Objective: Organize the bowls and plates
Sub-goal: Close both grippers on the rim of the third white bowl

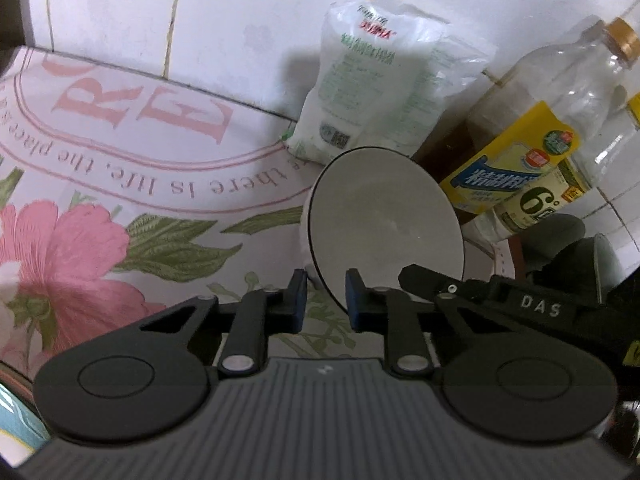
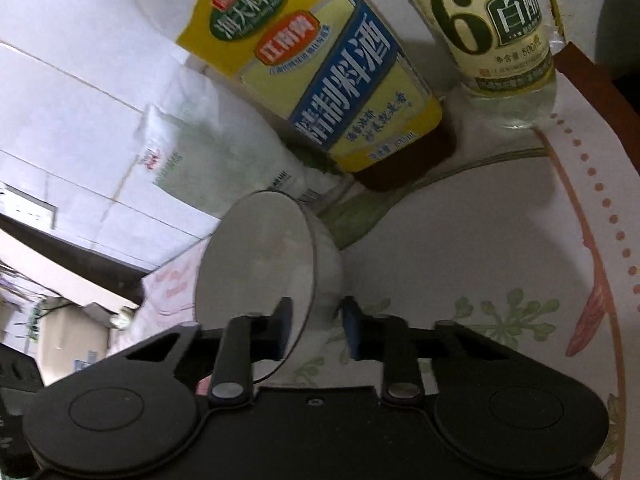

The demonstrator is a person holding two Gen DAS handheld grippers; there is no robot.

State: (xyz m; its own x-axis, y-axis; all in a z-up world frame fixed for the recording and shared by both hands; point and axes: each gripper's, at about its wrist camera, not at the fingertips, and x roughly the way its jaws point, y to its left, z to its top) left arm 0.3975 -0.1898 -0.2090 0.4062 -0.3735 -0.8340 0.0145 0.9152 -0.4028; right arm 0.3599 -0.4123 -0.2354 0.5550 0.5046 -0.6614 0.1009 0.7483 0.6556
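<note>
A white bowl (image 1: 384,220) with a thin dark rim stands on the flowered tablecloth (image 1: 120,184), close to the tiled wall. My left gripper (image 1: 326,300) is shut on its near rim, one blue pad inside and one outside. In the right wrist view the same bowl (image 2: 260,272) fills the centre. My right gripper (image 2: 316,322) is shut on its rim, with the bowl's wall between the pads. One of the right gripper's fingers (image 1: 424,278) reaches the bowl's far-right edge in the left wrist view, with a gloved hand (image 1: 560,232) behind it.
A bag of white powder (image 1: 376,80) leans on the wall behind the bowl. A cooking wine bottle (image 2: 320,72) with a yellow label and a vinegar bottle (image 2: 500,20) stand right beside the bowl. The table's brown edge (image 2: 592,76) runs past the bottles.
</note>
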